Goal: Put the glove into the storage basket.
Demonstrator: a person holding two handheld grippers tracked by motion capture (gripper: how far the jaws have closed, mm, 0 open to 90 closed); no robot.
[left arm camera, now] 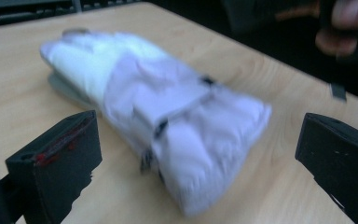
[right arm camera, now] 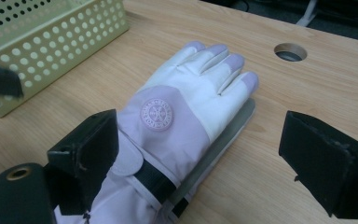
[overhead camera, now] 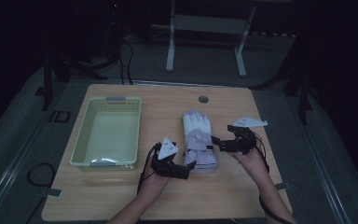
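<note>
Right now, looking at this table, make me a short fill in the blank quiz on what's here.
1. The lilac and white glove lies between two ____ grippers.
2. The pale green basket sits on the glove's ____ side in the high view.
3. The glove's fingers point ____ the person.
4. The round patch is on the glove's ____ part.

Missing words: open; left; away from; lilac

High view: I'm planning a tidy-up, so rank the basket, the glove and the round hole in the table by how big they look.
1. Basket, largest.
2. Glove, clearly smaller, lying between the open left gripper and open right gripper.
3. Round hole, smallest.
</note>
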